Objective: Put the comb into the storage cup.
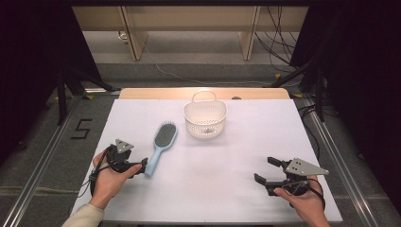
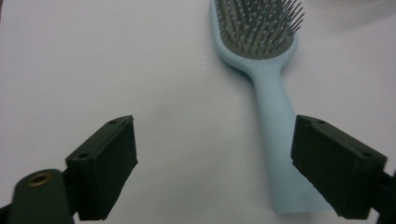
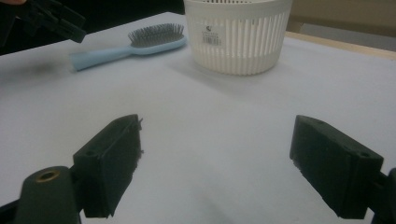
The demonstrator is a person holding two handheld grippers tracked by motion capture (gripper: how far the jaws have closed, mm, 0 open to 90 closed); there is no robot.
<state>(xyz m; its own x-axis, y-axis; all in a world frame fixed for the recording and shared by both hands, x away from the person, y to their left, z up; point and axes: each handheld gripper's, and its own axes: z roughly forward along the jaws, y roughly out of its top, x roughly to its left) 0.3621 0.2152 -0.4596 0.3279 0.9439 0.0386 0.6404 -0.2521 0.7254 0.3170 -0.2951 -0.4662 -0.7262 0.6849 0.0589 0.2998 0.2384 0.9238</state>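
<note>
Blue hairbrush [image 1: 161,146] beside left gripper [image 1: 137,169]

A white table [image 1: 208,189] carries a light blue hairbrush [image 1: 161,144] left of centre, lying bristles up, its head toward one o'clock and its handle end toward seven o'clock. At about two o'clock from the brush head, near the far edge, stands a white slotted basket [image 1: 205,119] with a loop handle. The left gripper [image 1: 140,168] sits at the handle end of the brush, held from below by a hand [image 1: 108,179]. The right gripper [image 1: 265,171], jaws apart, rests well apart at four o'clock
</note>
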